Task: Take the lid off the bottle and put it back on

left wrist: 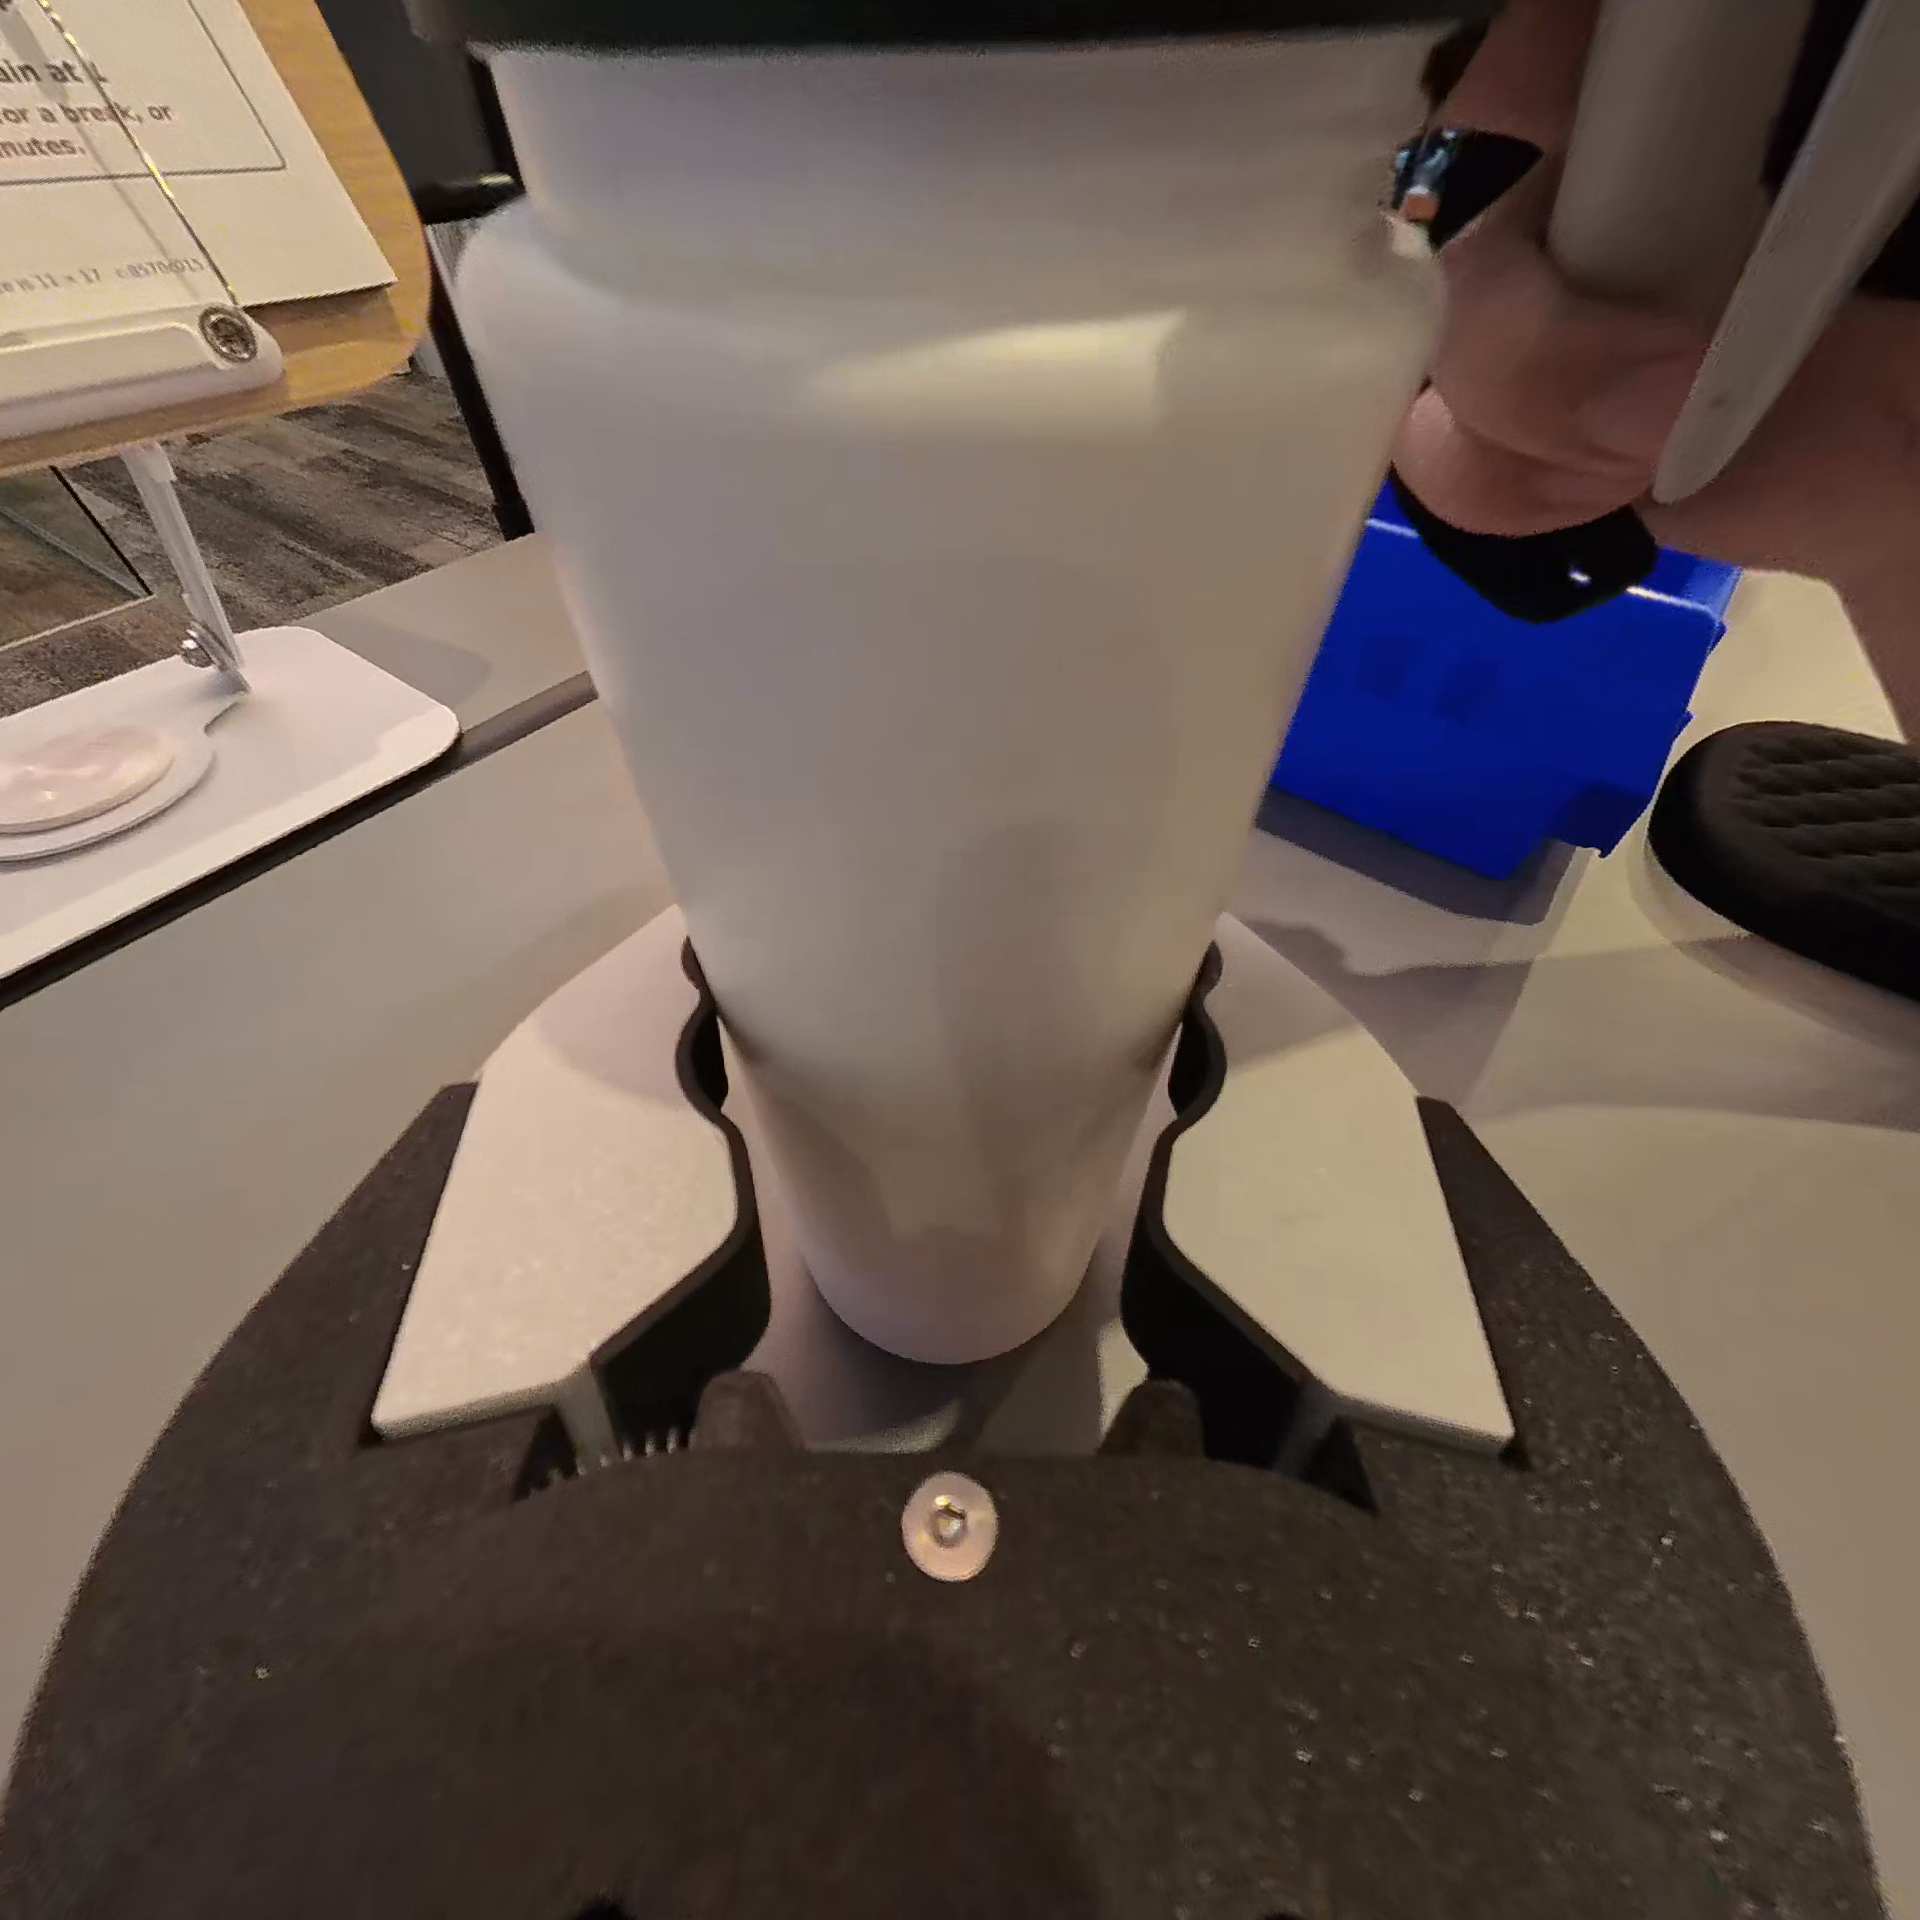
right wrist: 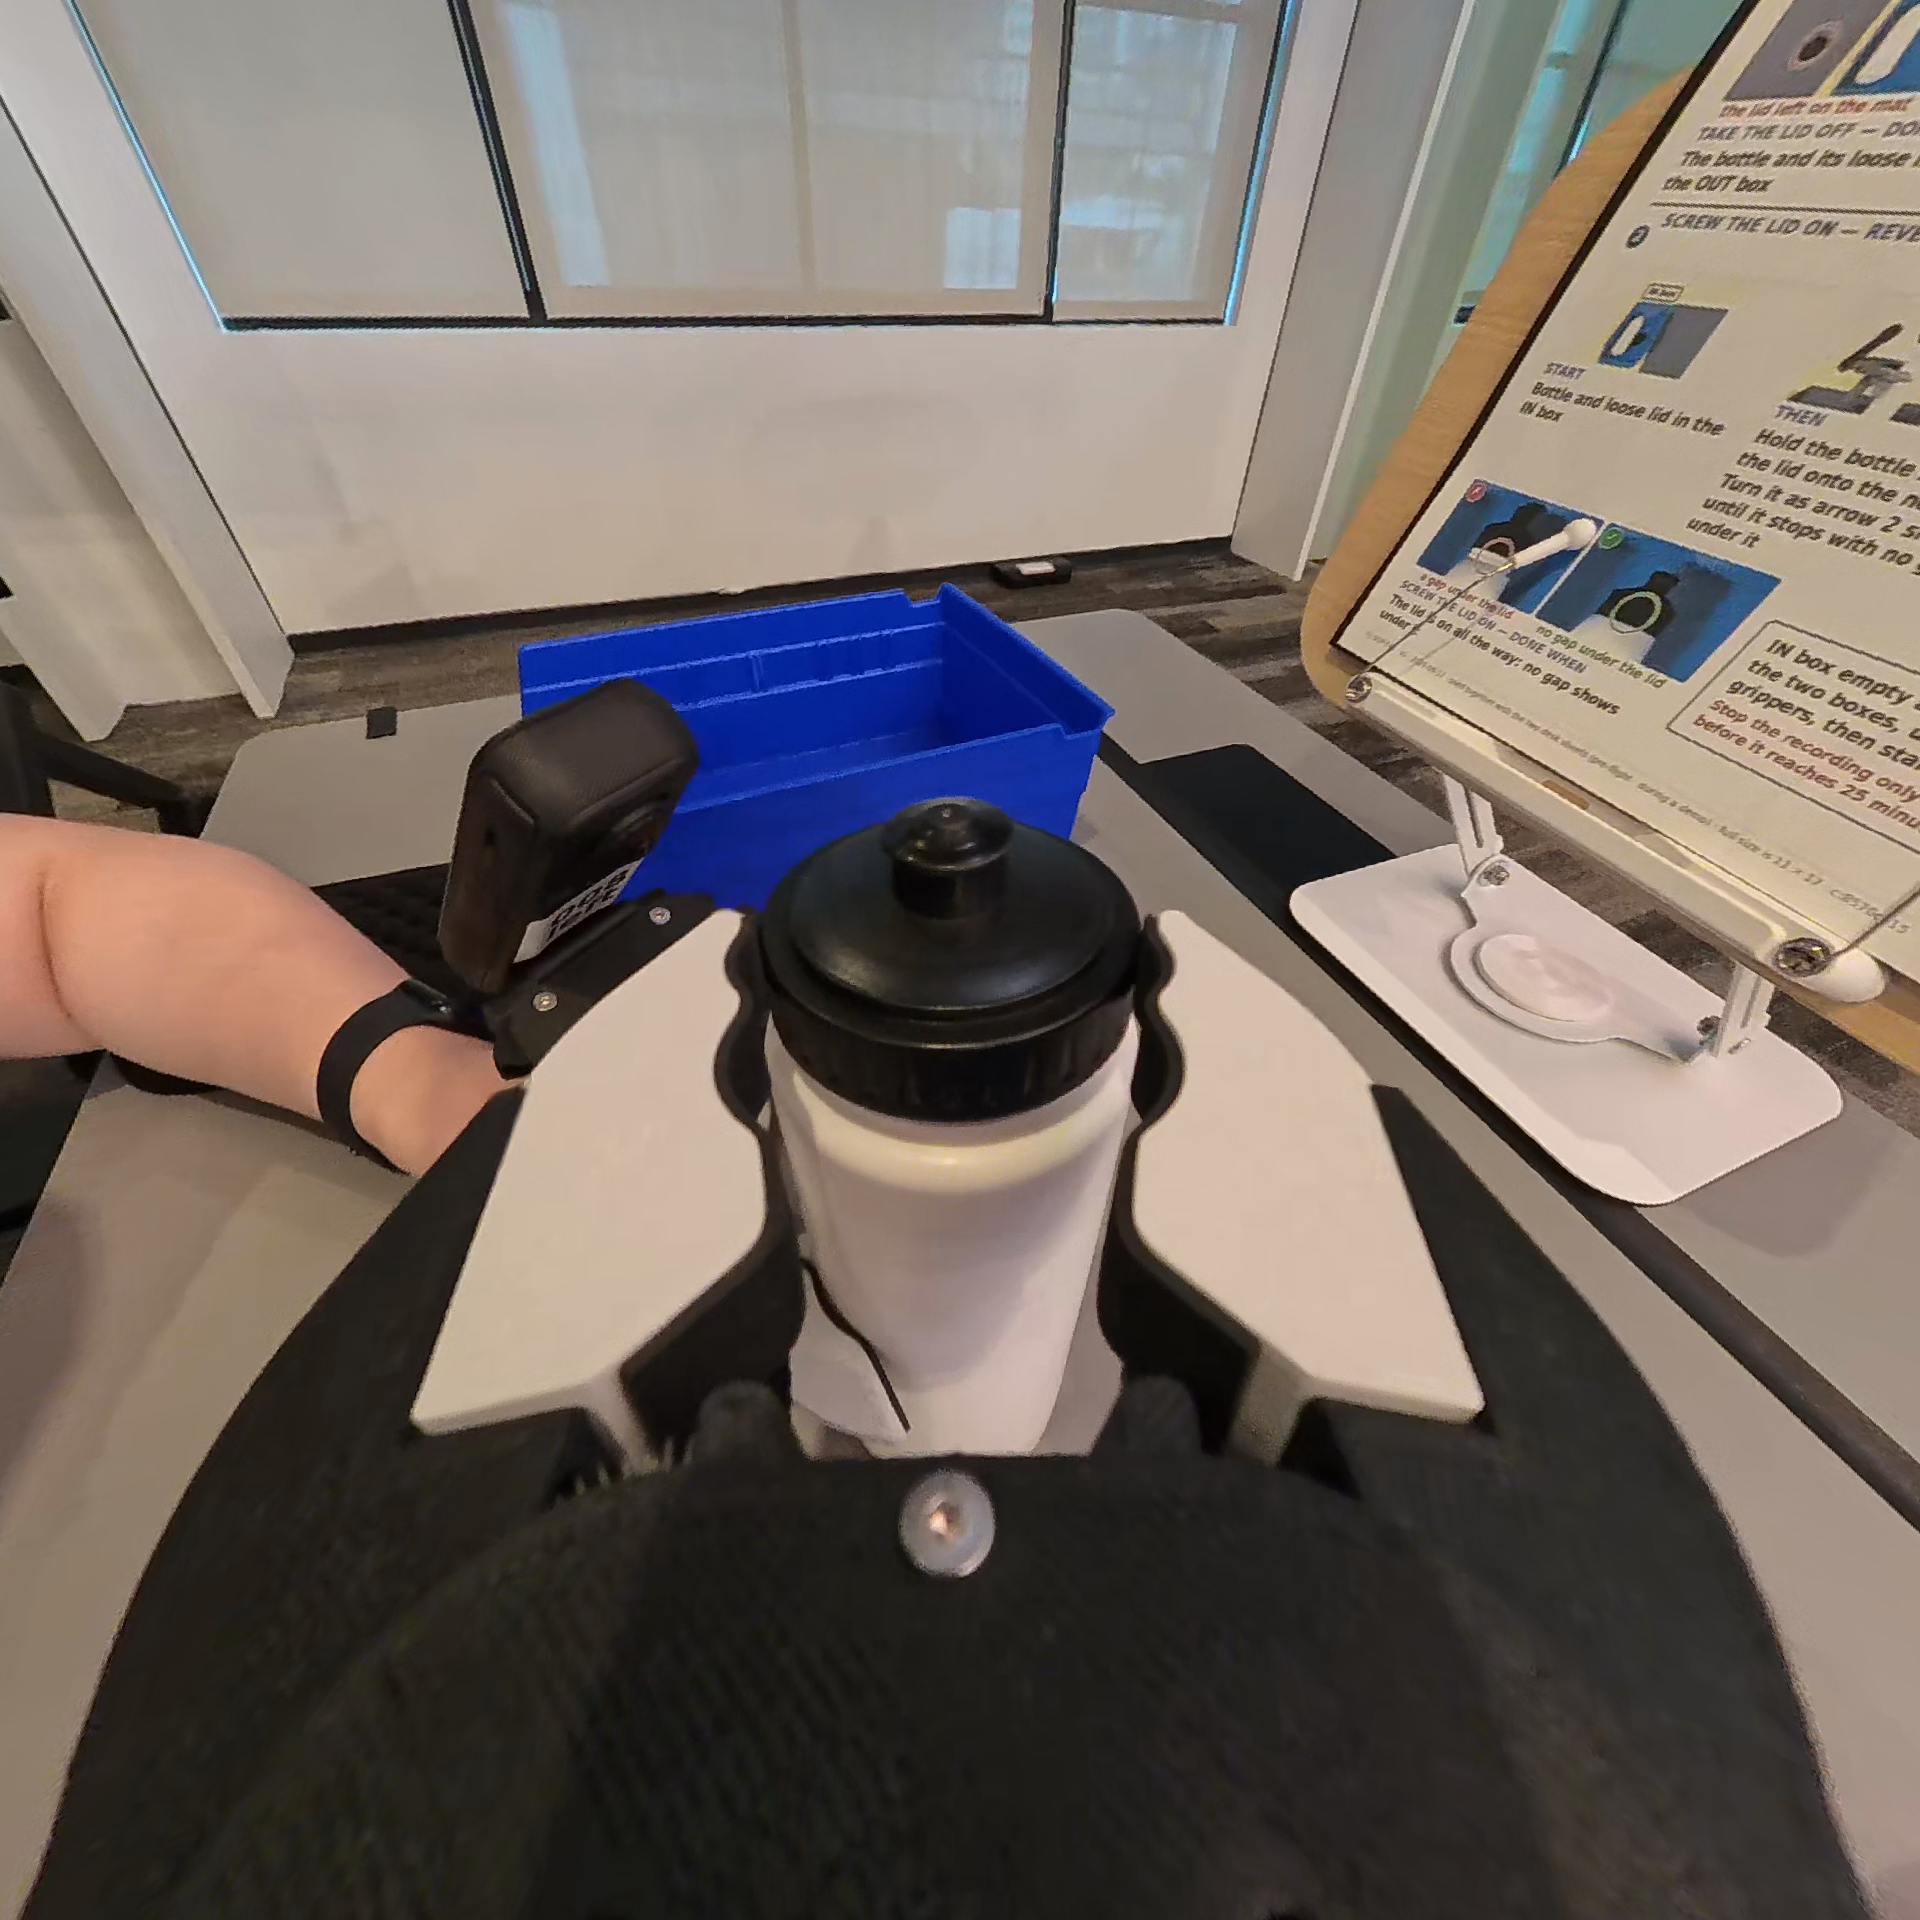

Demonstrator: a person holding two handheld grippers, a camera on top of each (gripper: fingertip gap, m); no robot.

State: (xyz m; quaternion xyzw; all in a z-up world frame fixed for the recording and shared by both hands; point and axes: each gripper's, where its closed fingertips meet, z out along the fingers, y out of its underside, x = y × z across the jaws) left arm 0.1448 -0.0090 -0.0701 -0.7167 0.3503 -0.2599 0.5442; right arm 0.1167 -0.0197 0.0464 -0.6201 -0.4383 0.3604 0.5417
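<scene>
A white plastic bottle (left wrist: 966, 665) stands upright on the grey tabletop (left wrist: 260, 1018), its black ribbed screw lid (right wrist: 948, 987) with a pull spout seated on the neck. The left gripper (left wrist: 951, 1039) is clenched on the lower body of the bottle — both black finger pads press against its white wall just above the base. The right gripper (right wrist: 948, 1023) comes in higher up, and its fingers grasp the lid from either side, touching the ribbed rim.

In the right wrist view, a forearm with a black wristband (right wrist: 358, 1070) reaches in from the left, near the black camera (right wrist: 561, 821) mounted on the left gripper. Beyond the bottle sits an open blue plastic bin (right wrist: 831, 717), on the far part of the table. To the right stands a printed instruction sheet on a wooden board (right wrist: 1662, 416), tilted on a white metal stand (right wrist: 1579, 1049).
</scene>
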